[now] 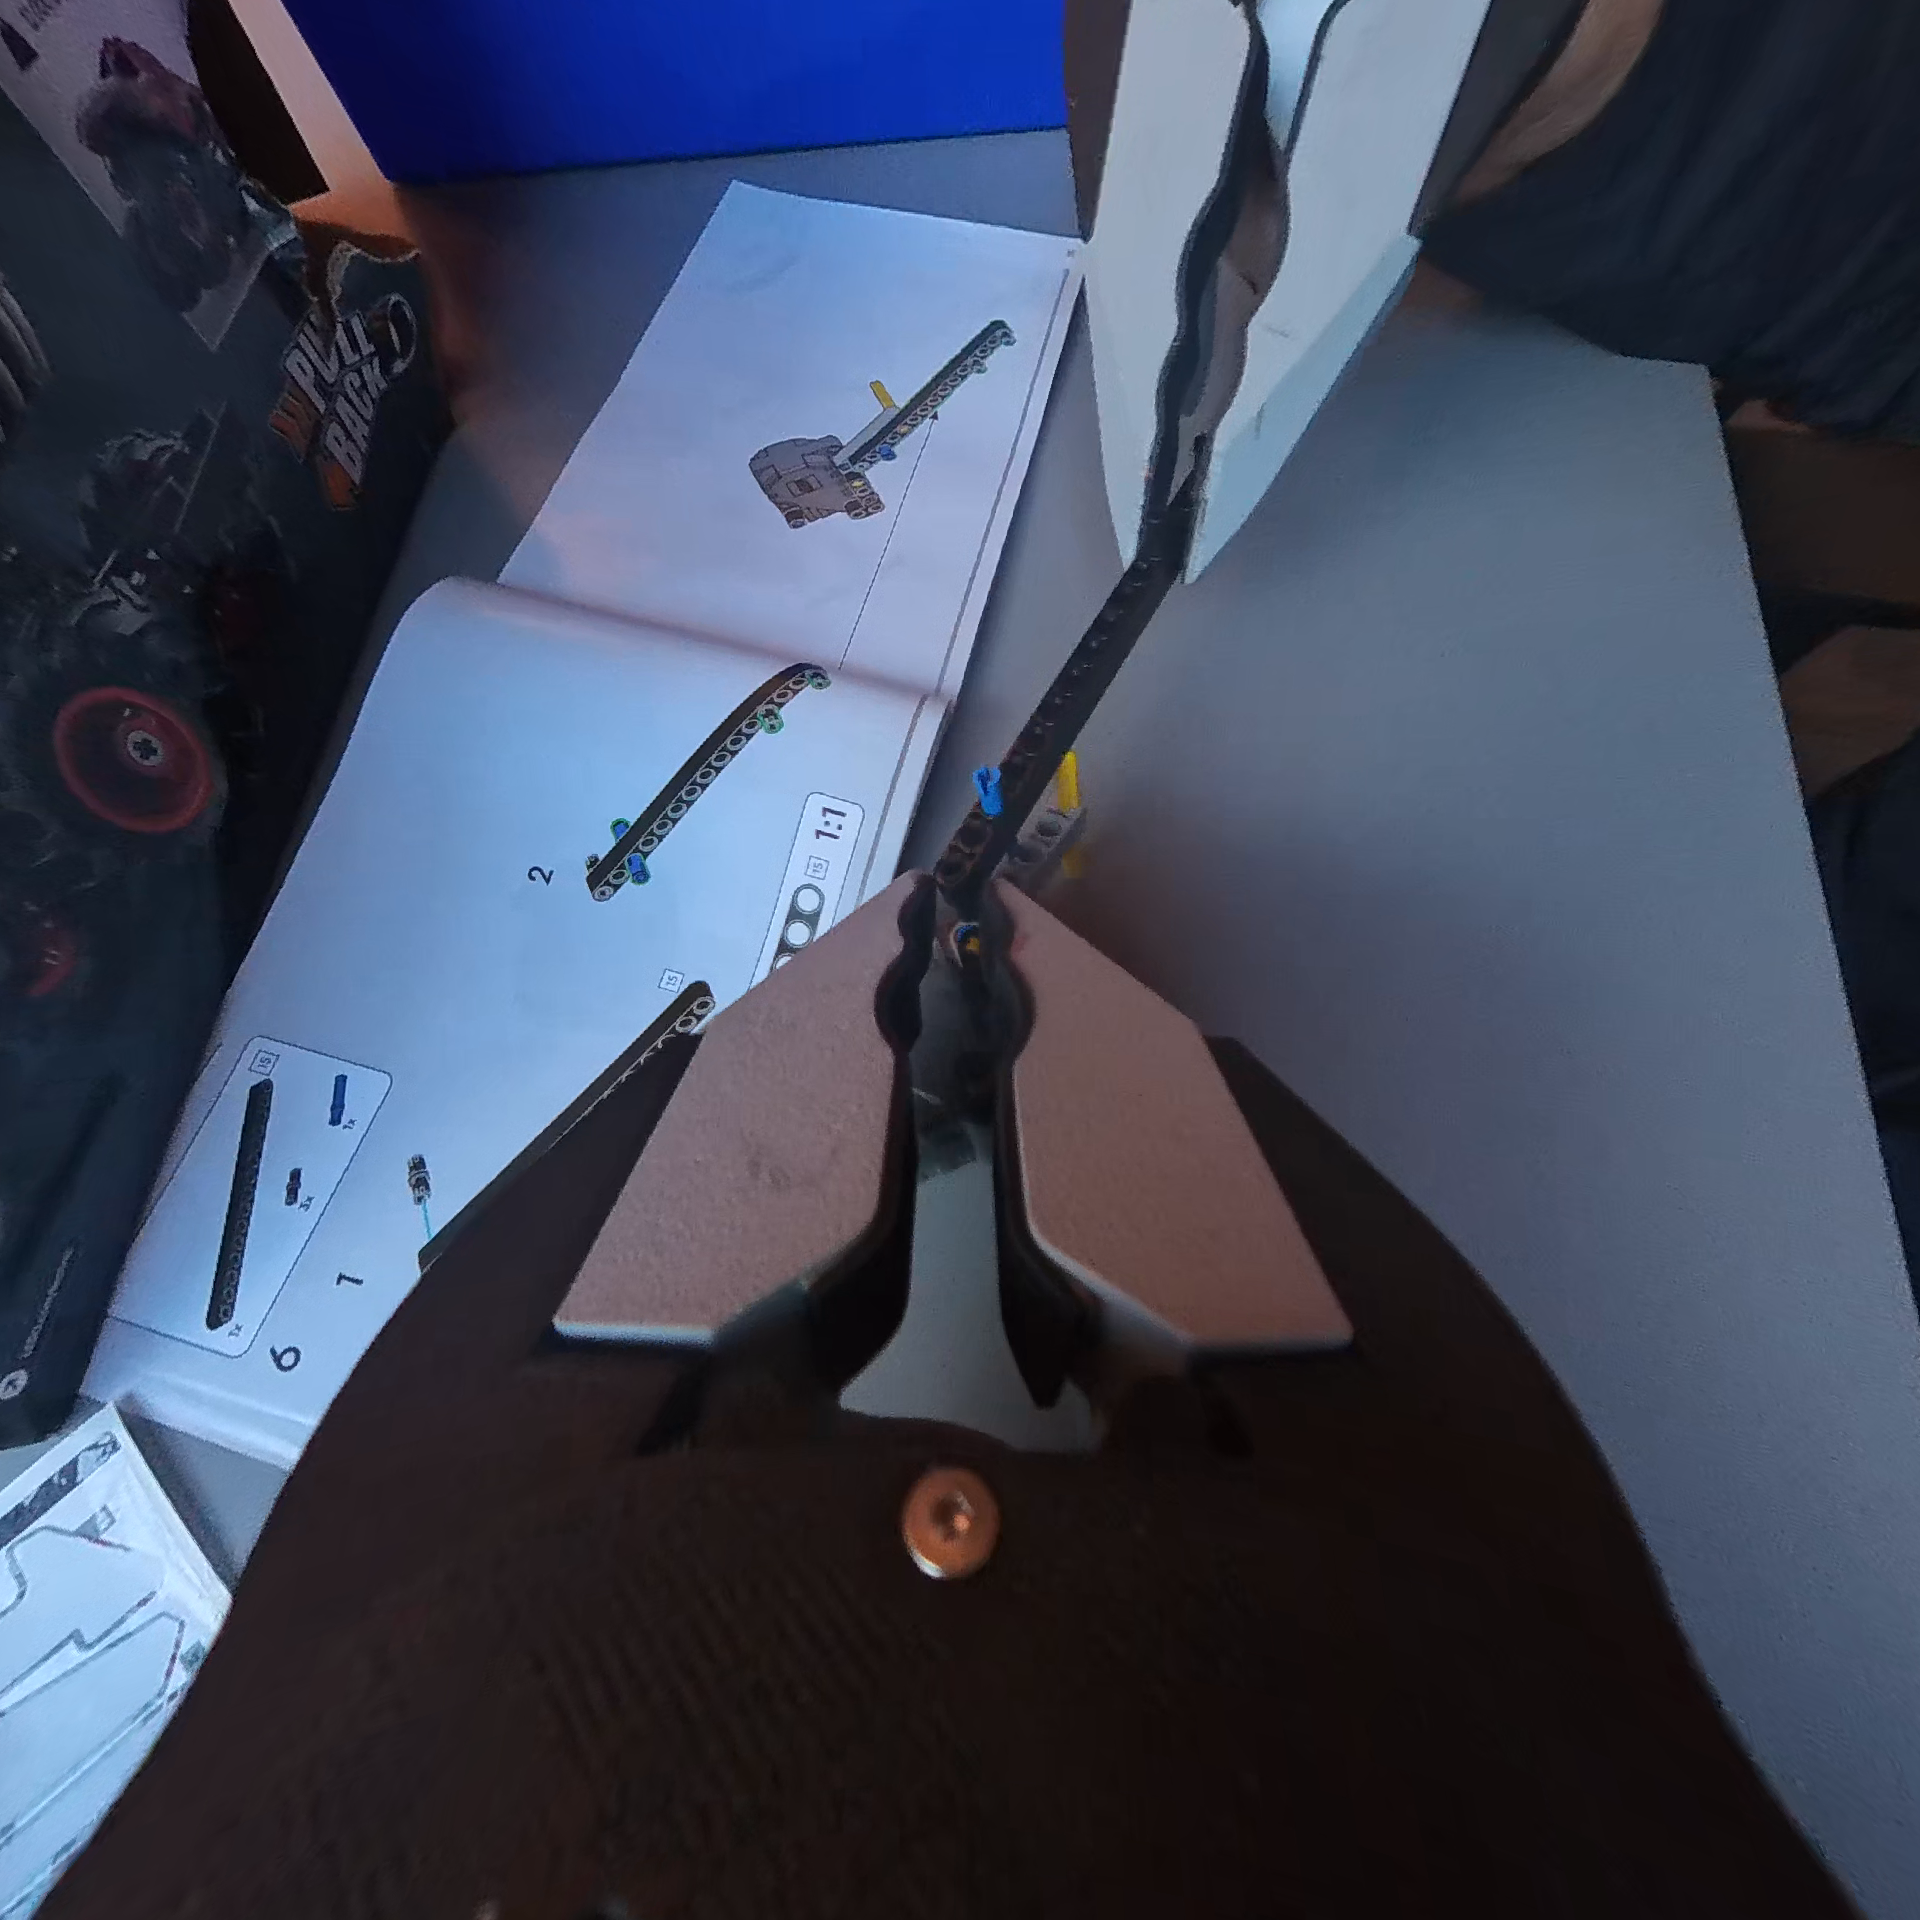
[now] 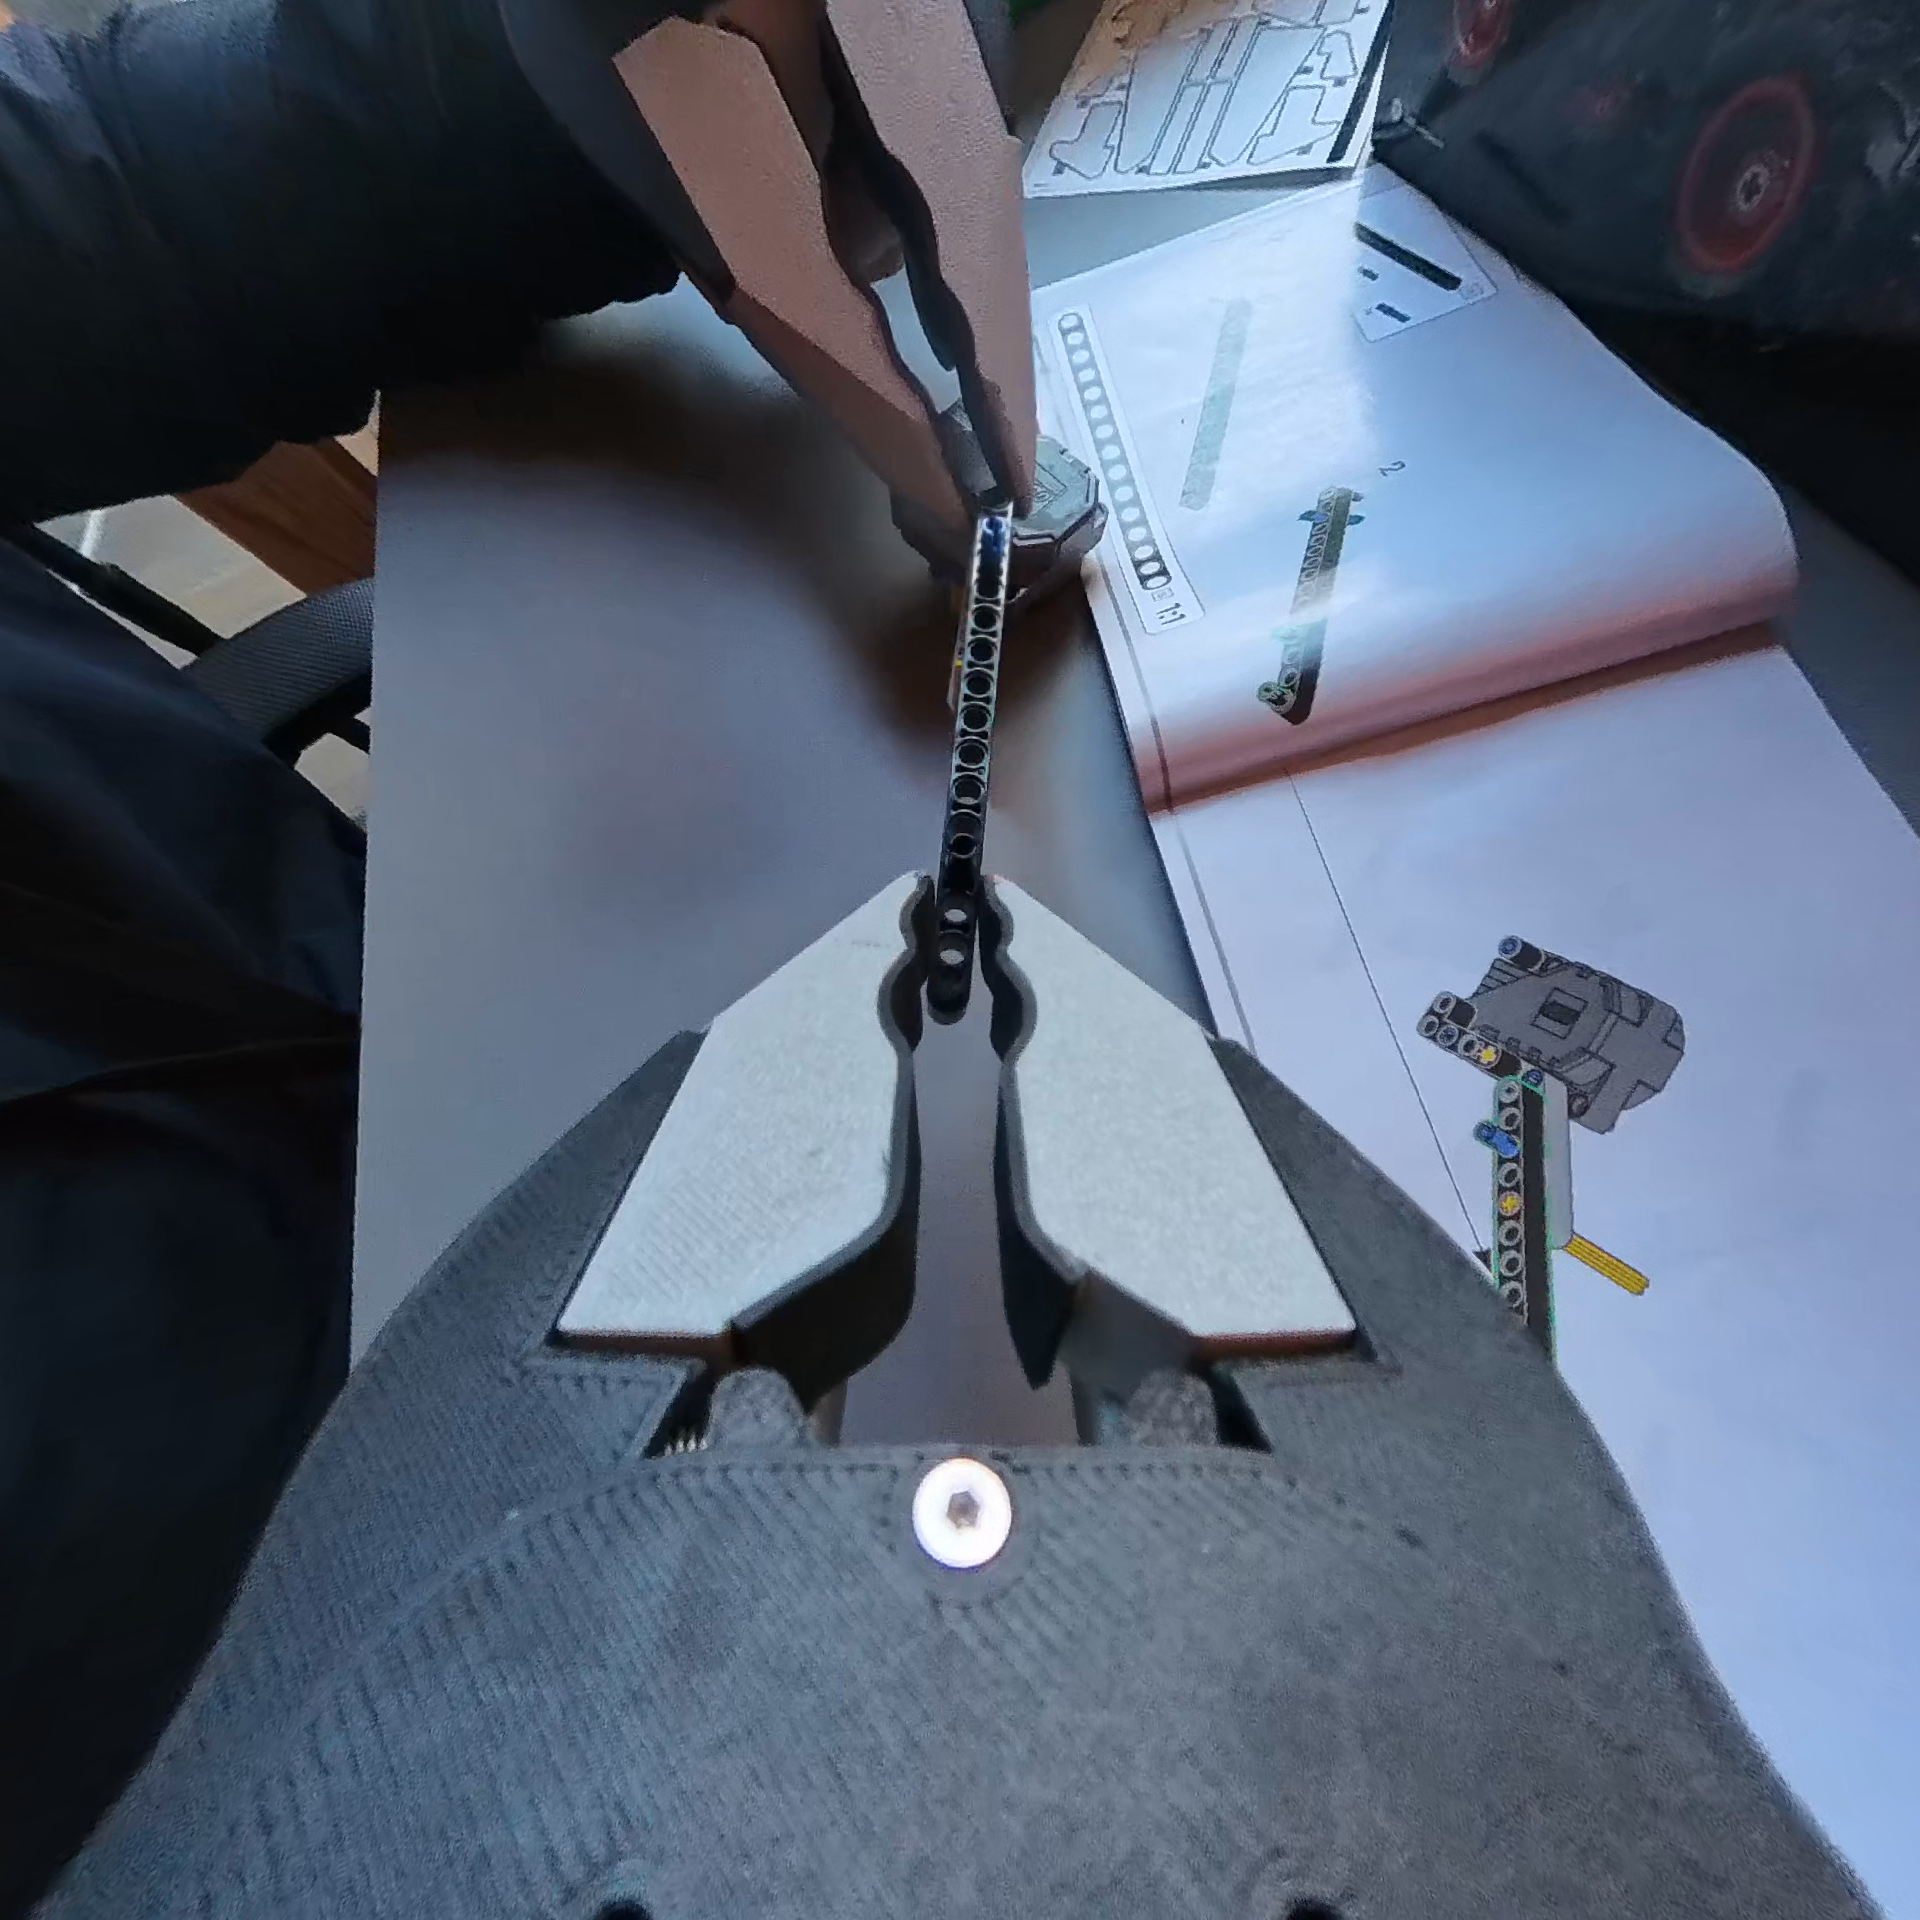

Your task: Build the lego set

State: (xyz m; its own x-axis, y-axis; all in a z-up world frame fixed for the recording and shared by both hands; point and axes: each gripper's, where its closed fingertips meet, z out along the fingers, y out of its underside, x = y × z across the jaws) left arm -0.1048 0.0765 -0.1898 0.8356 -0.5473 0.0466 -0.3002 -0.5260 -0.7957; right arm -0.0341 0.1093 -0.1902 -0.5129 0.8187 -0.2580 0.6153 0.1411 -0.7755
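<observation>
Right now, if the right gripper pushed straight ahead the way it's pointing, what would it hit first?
The right gripper, shut on the long black beam, points along it at the left gripper and the grey motor block. It would probably meet those first; depth is unclear.

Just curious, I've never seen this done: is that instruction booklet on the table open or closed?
Open. The instruction booklet lies spread flat on the grey table, two pages of drawn building steps showing on either side of its centre fold.

Glossy black plastic beam [image 2: 971,727]; matt grey table [image 2: 644,727]; paper booklet [image 2: 1455,499]
</observation>
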